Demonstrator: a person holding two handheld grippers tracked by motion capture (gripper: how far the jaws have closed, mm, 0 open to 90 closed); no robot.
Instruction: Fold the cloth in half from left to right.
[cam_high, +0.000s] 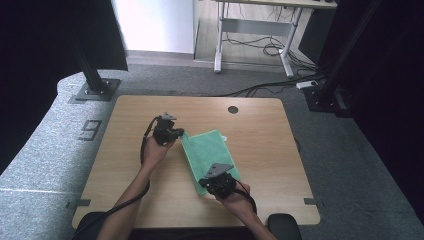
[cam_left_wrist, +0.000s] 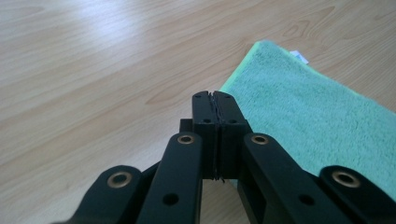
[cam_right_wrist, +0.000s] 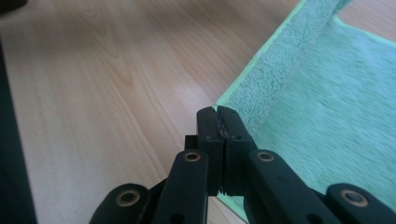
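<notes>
I have both tools pinching the soft green terry cloth — left tool on its far-left corner, right tool on its near-left corner, edge lifted off the pale wooden worktop — so the fold across is judged barely begun.

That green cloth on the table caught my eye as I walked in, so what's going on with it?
A person is working on a green cloth on a wooden table with a gripper in each hand. The left gripper is at the cloth's far left corner and the right gripper at its near left corner. Both have their jaws shut. In the right gripper view the cloth's edge is lifted off the table near the jaws, so a fold seems under way, though whether either gripper pinches fabric is hard to tell.
</notes>
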